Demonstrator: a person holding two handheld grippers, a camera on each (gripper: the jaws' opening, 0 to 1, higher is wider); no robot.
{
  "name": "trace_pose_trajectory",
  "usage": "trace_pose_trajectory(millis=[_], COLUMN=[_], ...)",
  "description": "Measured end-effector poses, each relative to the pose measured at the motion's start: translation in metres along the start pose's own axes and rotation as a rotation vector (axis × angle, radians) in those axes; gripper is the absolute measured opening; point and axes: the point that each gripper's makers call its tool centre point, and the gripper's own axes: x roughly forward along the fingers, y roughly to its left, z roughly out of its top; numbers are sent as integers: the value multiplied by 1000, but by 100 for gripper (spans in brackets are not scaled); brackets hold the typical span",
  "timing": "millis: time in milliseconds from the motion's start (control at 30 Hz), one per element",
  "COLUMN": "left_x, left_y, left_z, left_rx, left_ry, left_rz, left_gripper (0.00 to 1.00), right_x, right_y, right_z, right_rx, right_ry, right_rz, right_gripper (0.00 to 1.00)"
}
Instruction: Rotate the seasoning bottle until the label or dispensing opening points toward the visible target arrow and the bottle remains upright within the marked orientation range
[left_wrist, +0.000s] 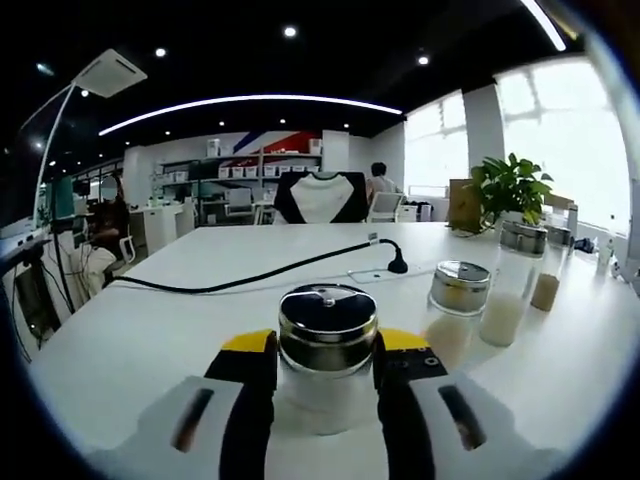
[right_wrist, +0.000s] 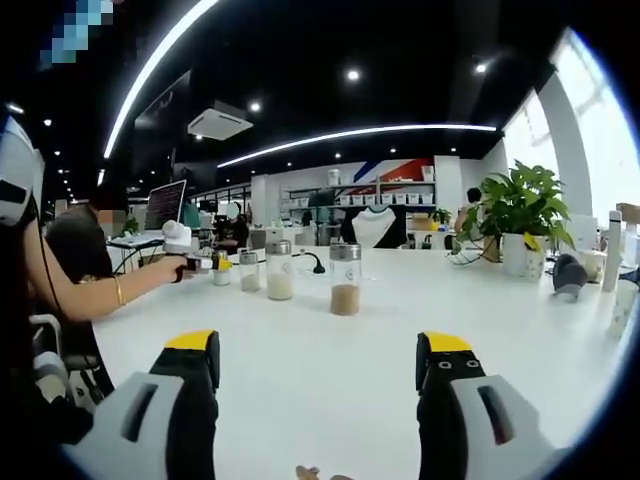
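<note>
A glass seasoning bottle (left_wrist: 327, 395) with a shiny metal lid (left_wrist: 328, 322) and a pale filling stands upright on the white table (left_wrist: 180, 310). My left gripper (left_wrist: 327, 348) is shut on it, one yellow-tipped jaw on each side just below the lid. In the right gripper view this bottle (right_wrist: 222, 271) is small and far left, where a person's hand holds the left gripper (right_wrist: 181, 252). My right gripper (right_wrist: 318, 352) hovers open over bare table (right_wrist: 520, 300), nothing between its jaws.
Three more lidded bottles (left_wrist: 458, 300) (left_wrist: 515, 285) (left_wrist: 548, 278) stand in a row to the right; from the right gripper they show as bottles (right_wrist: 345, 278) (right_wrist: 279, 270) (right_wrist: 249, 270). A black cable (left_wrist: 270, 272) crosses the table. A potted plant (right_wrist: 520, 215) stands at the far right.
</note>
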Motion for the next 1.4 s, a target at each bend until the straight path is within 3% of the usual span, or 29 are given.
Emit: trace_pose_trajectory(millis=[667,1033,1400], left_x=[-3,-15,-43], left_y=[-4,-7,-9], left_z=[3,26,42], left_rx=[24,40,32], left_ry=[-29,-82,-126], left_rz=[31,17,0], left_gripper=[37,37,37], right_x=[0,2,4], right_y=[-2,1,11], right_z=[3,4,6], right_rx=[15,34,27], right_ry=[-16,-28,-35], right_rz=[5,15,40], right_gripper=[81,81,81])
